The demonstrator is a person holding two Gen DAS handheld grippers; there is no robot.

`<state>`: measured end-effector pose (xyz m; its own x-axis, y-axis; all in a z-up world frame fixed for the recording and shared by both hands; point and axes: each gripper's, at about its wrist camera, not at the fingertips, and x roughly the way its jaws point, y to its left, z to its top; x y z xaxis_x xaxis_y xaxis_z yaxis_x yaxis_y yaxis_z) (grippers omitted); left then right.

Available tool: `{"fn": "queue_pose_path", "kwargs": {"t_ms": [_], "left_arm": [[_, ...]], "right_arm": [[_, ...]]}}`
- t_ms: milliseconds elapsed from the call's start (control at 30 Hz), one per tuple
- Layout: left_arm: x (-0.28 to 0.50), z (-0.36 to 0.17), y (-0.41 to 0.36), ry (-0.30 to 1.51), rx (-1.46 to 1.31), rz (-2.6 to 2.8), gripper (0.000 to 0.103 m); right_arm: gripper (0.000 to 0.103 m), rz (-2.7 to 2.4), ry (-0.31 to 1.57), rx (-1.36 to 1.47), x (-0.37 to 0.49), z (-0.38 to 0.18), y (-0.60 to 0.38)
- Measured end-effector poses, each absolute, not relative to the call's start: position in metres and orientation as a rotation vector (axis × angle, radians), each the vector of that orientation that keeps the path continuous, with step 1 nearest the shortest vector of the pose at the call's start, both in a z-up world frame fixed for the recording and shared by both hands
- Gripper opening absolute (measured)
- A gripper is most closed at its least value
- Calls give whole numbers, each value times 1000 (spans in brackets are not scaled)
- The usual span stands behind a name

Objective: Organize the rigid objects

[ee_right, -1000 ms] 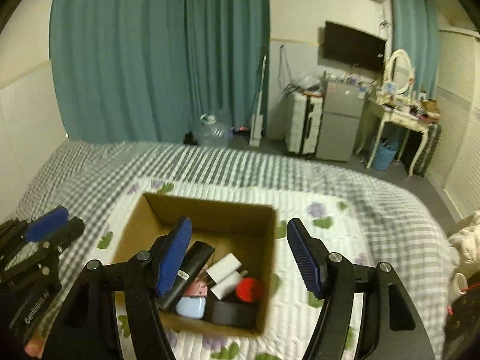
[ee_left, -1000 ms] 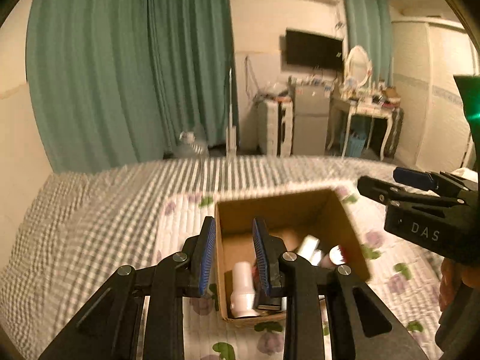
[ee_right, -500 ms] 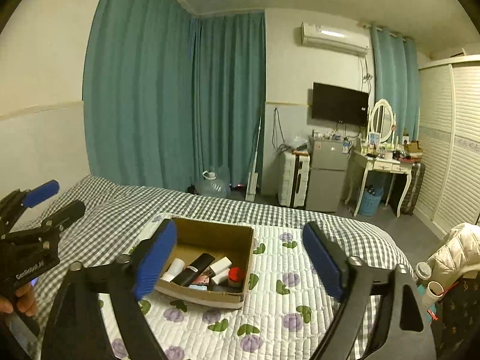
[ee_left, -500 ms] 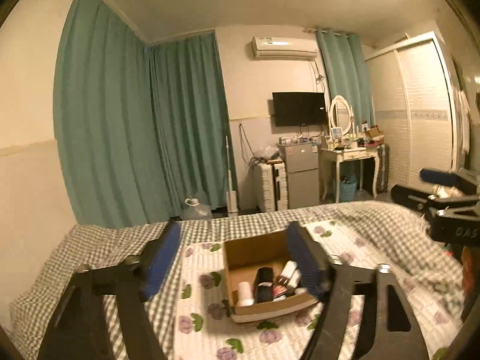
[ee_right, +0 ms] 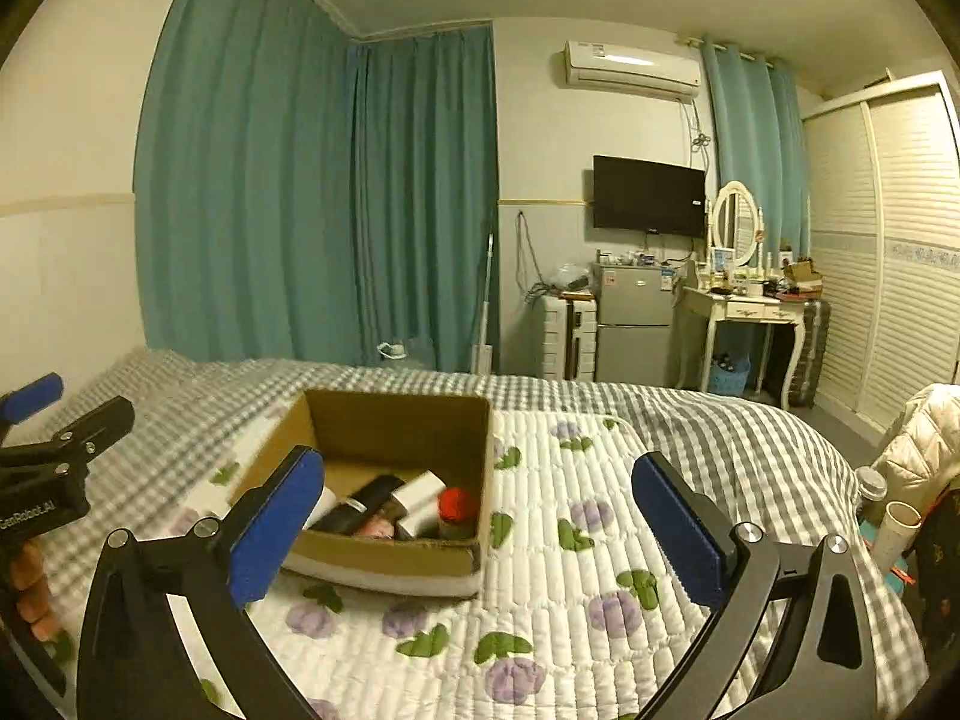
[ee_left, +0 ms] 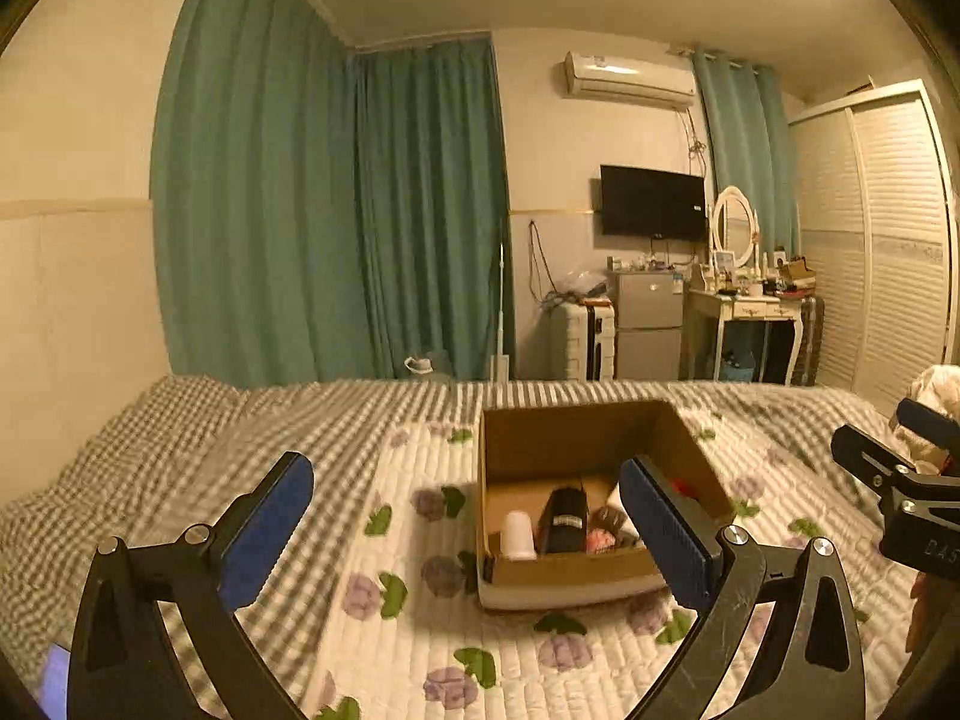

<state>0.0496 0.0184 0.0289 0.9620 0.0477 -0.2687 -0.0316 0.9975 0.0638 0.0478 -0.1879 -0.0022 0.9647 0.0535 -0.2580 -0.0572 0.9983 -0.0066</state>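
An open cardboard box (ee_left: 576, 438) sits on a flowered quilt on the bed; it also shows in the right wrist view (ee_right: 396, 426). Inside lie a white bottle (ee_left: 519, 534), a black tube (ee_left: 564, 519), a white box (ee_right: 423, 495), a red-capped item (ee_right: 459, 504) and a pink item (ee_left: 600, 540). My left gripper (ee_left: 468, 528) is open and empty, held above the quilt in front of the box. My right gripper (ee_right: 480, 531) is open and empty, to the right of the box's near edge.
The white flowered quilt (ee_right: 600, 570) lies over a grey checked bedspread (ee_left: 180, 450). Past the bed stand teal curtains (ee_left: 360, 210), a small fridge (ee_right: 636, 324), a dressing table (ee_right: 750, 312) and a wardrobe (ee_right: 900, 252). A white jacket (ee_right: 918, 438) and cups (ee_right: 894, 528) are at right.
Both grippers have pulled back and up from the box, then come a little closer again. The left gripper has opened wide; it was nearly shut inside the box a second ago.
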Motion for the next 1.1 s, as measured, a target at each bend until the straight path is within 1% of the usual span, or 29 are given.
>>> {"fn": "queue_pose_path", "kwargs": {"t_ms": [167, 300, 1100], "left_arm": [[51, -6, 19, 301, 74, 27, 103], [47, -19, 19, 300, 84, 30, 103], [44, -18, 23, 269, 62, 39, 103]], "right_arm": [[103, 41, 271, -42, 50, -31, -184], [103, 23, 275, -39, 51, -36, -185], [103, 48, 283, -45, 49, -48, -179]]}}
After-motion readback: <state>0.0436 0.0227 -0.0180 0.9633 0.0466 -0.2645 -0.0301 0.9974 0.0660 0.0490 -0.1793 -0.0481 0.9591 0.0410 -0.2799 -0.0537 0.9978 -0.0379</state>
